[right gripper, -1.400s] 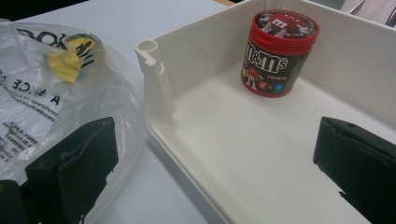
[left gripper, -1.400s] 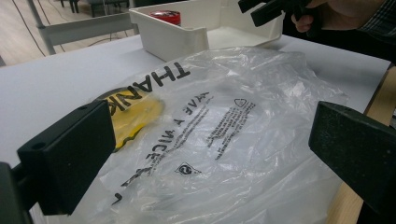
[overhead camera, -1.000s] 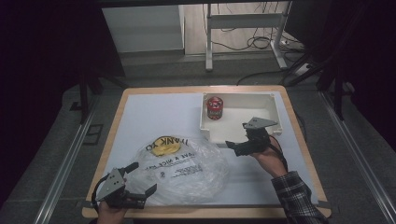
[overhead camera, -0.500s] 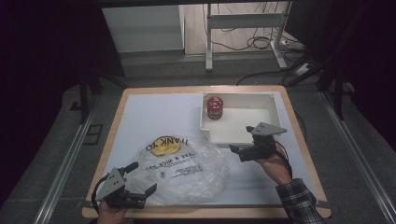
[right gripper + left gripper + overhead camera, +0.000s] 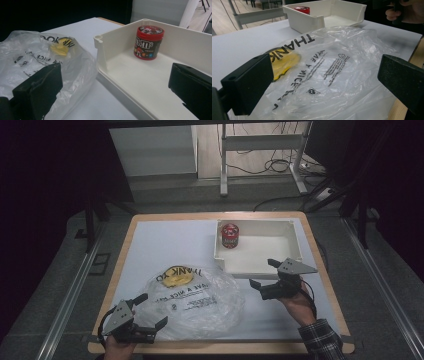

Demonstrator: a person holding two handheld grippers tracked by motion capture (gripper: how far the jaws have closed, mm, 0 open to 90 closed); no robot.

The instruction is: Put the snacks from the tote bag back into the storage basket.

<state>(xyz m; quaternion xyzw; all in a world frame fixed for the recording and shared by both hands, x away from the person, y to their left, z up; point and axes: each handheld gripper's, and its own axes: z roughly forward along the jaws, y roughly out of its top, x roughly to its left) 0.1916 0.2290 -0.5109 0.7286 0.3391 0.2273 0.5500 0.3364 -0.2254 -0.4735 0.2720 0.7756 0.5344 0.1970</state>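
Note:
A crumpled clear plastic bag (image 5: 192, 297) with black print and a yellow patch lies on the white mat at front centre. My left gripper (image 5: 151, 310) stands open at the bag's near left edge; in the left gripper view the bag (image 5: 332, 57) spreads between and beyond its wide-apart jaws. A red M&M's can (image 5: 230, 236) stands upright in the far left corner of the white tray (image 5: 295, 227). My right gripper (image 5: 262, 273) is open, just in front of the tray's near wall. In the right gripper view, the can (image 5: 147, 42) is ahead and the bag (image 5: 37, 55) to the left.
The white mat (image 5: 165, 245) covers a wood-edged table. The tray's near left corner post (image 5: 99, 40) rises close to the bag. A person's hand (image 5: 397, 12) holding the other gripper appears beyond the bag. Dark floor, rails and cables surround the table.
My right gripper has drifted a little toward the near edge of the table, away from the tray. The left gripper, bag and can have not moved.

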